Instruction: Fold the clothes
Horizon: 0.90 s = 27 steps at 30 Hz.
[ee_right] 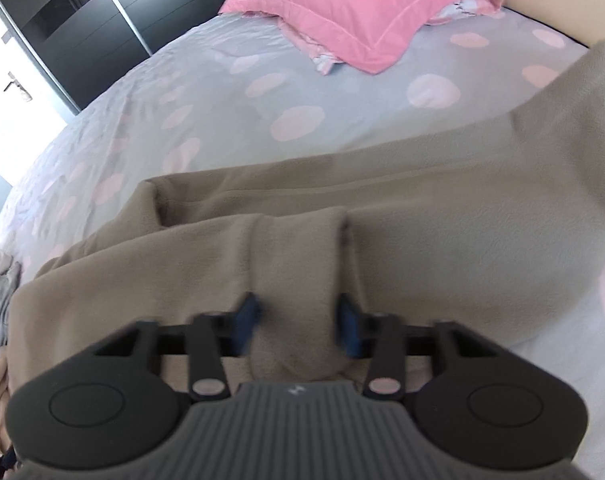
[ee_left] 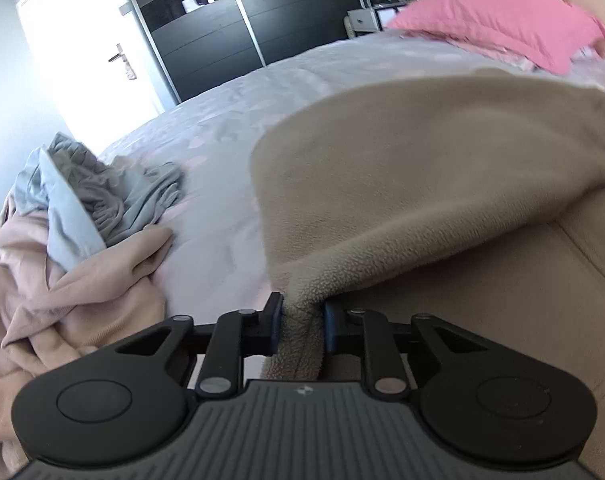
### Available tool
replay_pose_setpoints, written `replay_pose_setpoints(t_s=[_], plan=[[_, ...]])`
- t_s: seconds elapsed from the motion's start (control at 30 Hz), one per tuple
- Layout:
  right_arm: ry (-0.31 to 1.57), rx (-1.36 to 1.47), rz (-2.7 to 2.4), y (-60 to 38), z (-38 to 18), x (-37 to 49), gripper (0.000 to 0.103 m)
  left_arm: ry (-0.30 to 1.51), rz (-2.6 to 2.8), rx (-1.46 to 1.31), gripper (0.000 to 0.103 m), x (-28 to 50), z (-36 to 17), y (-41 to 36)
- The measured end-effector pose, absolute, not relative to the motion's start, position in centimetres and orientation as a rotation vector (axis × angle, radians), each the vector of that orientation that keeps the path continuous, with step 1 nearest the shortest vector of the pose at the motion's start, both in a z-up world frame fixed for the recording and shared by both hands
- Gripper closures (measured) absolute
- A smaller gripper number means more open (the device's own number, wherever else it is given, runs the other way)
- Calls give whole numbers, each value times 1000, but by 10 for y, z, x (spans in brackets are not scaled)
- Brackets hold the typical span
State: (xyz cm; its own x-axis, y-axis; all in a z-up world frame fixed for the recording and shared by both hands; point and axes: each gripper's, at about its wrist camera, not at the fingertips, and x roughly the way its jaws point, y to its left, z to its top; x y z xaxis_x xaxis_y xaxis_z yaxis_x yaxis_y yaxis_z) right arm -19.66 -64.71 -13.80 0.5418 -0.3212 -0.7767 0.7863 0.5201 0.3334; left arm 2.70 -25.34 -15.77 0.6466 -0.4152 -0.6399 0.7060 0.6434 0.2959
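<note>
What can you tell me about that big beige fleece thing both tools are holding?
The fleece is a beige garment of soft, nubby pile; what kind I cannot tell. It lies spread over the bed, partly folded, with thick rolls and creases. The left gripper is shut on a bunched edge, lifting a flap that drapes back over the rest. The right gripper has a thick fold between its fingers; that view is blurred. It lies apart from the pink pillow and the clothes pile.

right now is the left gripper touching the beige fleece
Touching: the left wrist view shows the left gripper with both fingers pinched on the beige fleece edge.
</note>
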Motion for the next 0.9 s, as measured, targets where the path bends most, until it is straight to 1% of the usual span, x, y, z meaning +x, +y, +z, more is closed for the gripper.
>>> replay_pose_setpoints(t_s=[0.07, 0.13, 0.23, 0.33, 0.43, 0.53, 0.63, 0.67, 0.73, 0.8, 0.83, 0.87, 0.9], plan=[[698, 718, -725, -642, -131, -189, 94, 578, -669, 476, 88, 36, -153, -242], [648, 689, -684, -632, -117, -181, 95, 623, -644, 328, 89, 53, -149, -224], [551, 647, -611, -617, -93, -171, 95, 756, -588, -10, 89, 93, -154, -184], [447, 610, -528, -607, -72, -168, 95, 895, -559, -232, 89, 123, -176, -155], [464, 605, -533, -610, -76, -165, 95, 860, -571, -157, 89, 117, -178, -162], [569, 671, -584, -624, -100, -166, 95, 830, -584, -42, 87, 109, -173, -175], [671, 757, -606, -638, -127, -175, 95, 845, -595, 39, 83, 108, -173, -178], [712, 772, -607, -640, -134, -177, 95, 849, -599, 65, 79, 107, -174, -179], [786, 776, -602, -640, -146, -181, 94, 850, -609, 122, 76, 103, -172, -179], [806, 771, -592, -639, -153, -184, 93, 850, -609, 156, 69, 100, -172, -177], [805, 771, -589, -639, -154, -185, 90, 853, -607, 182, 67, 98, -171, -177], [795, 772, -593, -639, -152, -188, 86, 860, -602, 210, 61, 96, -170, -178], [782, 772, -599, -640, -150, -190, 76, 869, -593, 230, 58, 95, -169, -177]])
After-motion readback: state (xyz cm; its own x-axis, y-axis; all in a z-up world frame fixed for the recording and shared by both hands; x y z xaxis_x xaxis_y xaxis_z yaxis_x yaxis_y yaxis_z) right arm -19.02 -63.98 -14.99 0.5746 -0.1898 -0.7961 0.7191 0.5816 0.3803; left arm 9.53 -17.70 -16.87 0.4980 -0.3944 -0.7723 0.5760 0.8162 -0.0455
